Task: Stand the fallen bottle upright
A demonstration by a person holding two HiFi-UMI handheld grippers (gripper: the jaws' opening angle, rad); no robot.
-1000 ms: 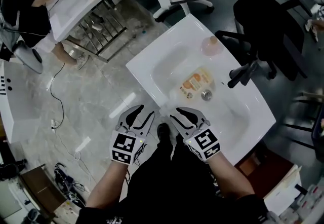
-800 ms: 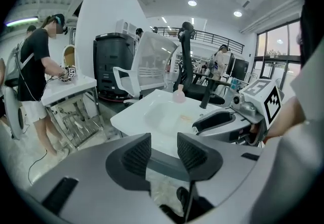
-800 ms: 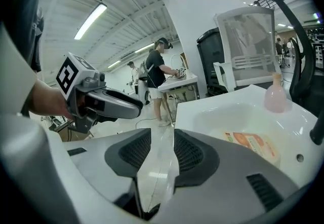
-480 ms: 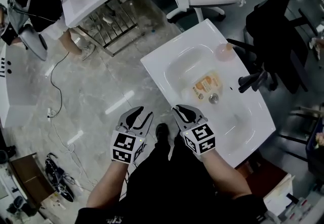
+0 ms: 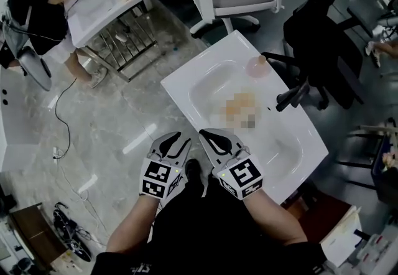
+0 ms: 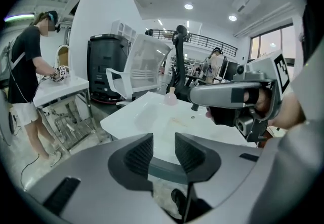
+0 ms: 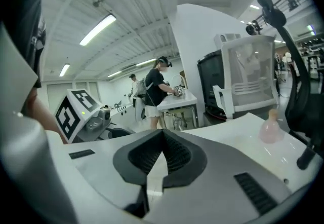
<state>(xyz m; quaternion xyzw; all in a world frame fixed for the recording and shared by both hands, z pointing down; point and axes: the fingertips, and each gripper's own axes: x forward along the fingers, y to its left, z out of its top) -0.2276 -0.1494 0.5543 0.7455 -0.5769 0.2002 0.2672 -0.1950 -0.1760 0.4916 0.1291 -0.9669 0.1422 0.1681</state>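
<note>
One bottle (image 5: 241, 107) in sink (image 5: 181, 85), blurred, shape hard to make out

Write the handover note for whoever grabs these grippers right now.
Left gripper: open, empty; its jaws have just been closing partway.
Right gripper: shut, empty.
Both are held at the near edge of the sink, touching nothing.
Fallen bottle: appears to lie flat inside the sink; the head view is blurred there. A pink bottle stands on the far rim near the faucet.
Done: nothing yet.
Left: reach in, grip the fallen bottle, stand it upright.
</note>
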